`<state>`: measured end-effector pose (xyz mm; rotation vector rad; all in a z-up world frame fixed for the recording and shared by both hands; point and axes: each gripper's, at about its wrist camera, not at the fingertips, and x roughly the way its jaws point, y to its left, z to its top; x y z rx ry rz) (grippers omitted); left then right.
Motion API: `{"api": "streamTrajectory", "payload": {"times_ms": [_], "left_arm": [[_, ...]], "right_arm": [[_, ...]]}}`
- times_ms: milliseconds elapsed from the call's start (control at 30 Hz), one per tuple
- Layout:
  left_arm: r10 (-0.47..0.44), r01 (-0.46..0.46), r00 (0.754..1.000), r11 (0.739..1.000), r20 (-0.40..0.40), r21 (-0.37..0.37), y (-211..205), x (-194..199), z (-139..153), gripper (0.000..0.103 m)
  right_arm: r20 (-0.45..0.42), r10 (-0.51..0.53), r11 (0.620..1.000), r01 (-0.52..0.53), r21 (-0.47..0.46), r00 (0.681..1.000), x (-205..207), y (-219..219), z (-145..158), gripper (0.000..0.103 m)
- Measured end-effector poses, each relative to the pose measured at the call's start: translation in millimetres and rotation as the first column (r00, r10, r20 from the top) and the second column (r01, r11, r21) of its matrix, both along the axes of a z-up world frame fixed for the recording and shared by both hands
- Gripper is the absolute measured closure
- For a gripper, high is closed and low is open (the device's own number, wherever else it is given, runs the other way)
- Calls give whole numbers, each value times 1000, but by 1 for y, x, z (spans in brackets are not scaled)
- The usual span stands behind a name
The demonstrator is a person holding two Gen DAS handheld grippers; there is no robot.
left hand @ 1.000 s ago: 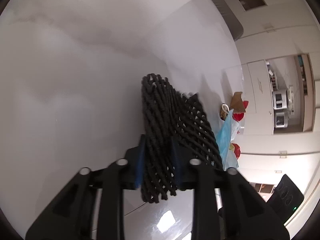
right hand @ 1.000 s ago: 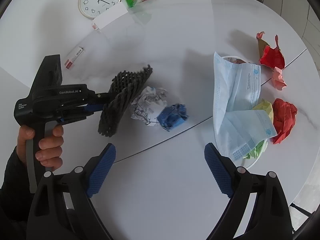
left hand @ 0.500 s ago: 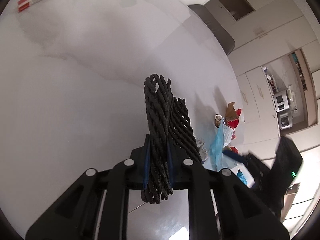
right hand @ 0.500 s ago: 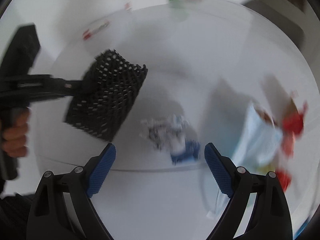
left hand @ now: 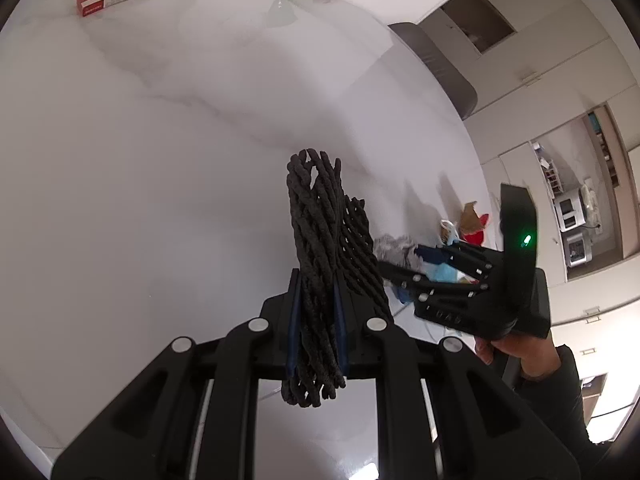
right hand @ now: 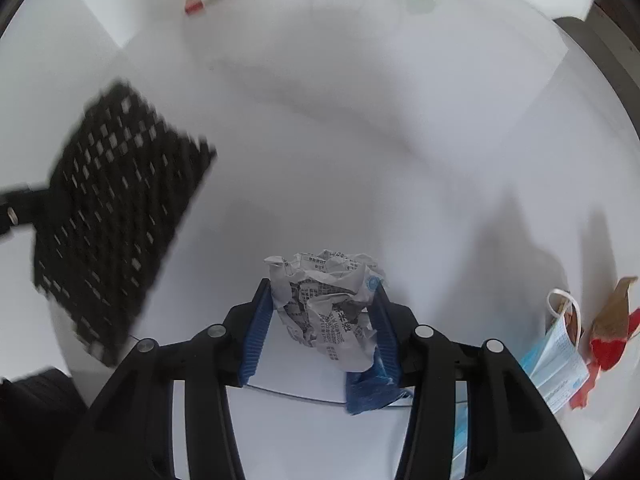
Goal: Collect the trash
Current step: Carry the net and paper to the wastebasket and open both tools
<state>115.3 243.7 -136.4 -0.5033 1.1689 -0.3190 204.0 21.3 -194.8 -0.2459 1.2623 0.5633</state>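
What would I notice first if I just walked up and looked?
Probably the black net, pinched upright in the left gripper above the white table. Next, the crumpled printed paper between the right gripper's blue pads, whose jaws have just been closing on it. Off to the right lie a blue mask and red scraps.

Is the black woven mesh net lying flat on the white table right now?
No, the black woven mesh net is clamped between the left gripper pads and held up above the white table.
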Motion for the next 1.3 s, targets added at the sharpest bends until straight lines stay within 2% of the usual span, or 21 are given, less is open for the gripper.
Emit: {"api": "streamTrajectory", "payload": {"times_ms": [167, 267, 333, 400, 433, 500, 533, 567, 633, 733, 800, 867, 1000, 1067, 1133, 1200, 1300], "left_arm": [[-90, 89, 995, 996, 43, 9, -22, -10, 18, 88], [-179, 179, 981, 984, 74, 3, -49, -19, 35, 88], [-263, 263, 959, 965, 103, 9, -74, -27, 48, 88], [-359, 360, 926, 933, 118, 8, -103, -38, 56, 88], [-421, 423, 899, 906, 121, 6, -125, -46, 59, 88], [-509, 513, 851, 859, 127, 7, -162, -61, 61, 88], [-561, 564, 818, 826, 128, 17, -190, -74, 60, 88], [-596, 599, 793, 800, 126, 17, -210, -85, 59, 88], [-659, 662, 744, 749, 110, 6, -256, -110, 51, 88], [-719, 721, 691, 693, 74, 10, -324, -157, 30, 88], [-741, 740, 671, 672, 38, 24, -362, -181, 10, 88], [-742, 742, 670, 667, -34, 59, -407, -210, -23, 88], [-715, 728, 683, 682, -147, 67, -460, -244, -82, 88], [-697, 718, 692, 691, -190, 80, -472, -254, -103, 87], [-682, 713, 694, 695, -228, 90, -485, -263, -121, 79], [-661, 700, 708, 703, -250, 125, -492, -267, -131, 57], [-643, 684, 726, 711, -243, 161, -498, -273, -132, 42]], "right_arm": [[57, -135, 985, 128, 118, 989, -24, -30, 40, 55], [94, -263, 952, 242, 189, 960, -63, -74, 72, 55], [111, -378, 910, 348, 224, 919, -104, -115, 93, 55], [123, -474, 869, 440, 228, 872, -141, -151, 103, 55], [126, -541, 833, 509, 218, 832, -172, -179, 107, 54], [127, -616, 784, 589, 196, 778, -214, -211, 101, 54], [118, -662, 747, 640, 183, 740, -240, -237, 98, 54], [109, -691, 721, 671, 174, 715, -259, -253, 96, 54], [94, -739, 673, 725, 149, 667, -301, -285, 83, 54], [71, -774, 633, 762, 135, 630, -362, -326, 67, 54], [62, -778, 627, 767, 138, 625, -387, -346, 59, 54], [62, -764, 644, 751, 148, 643, -407, -367, 51, 53], [69, -711, 701, 698, 142, 700, -430, -386, 39, 53], [46, -688, 721, 675, 156, 724, -436, -394, 33, 53], [30, -670, 736, 658, 159, 742, -434, -400, 26, 53], [20, -655, 748, 645, 158, 755, -434, -406, 17, 53], [-5, -655, 746, 647, 156, 756, -434, -415, 2, 53]]}}
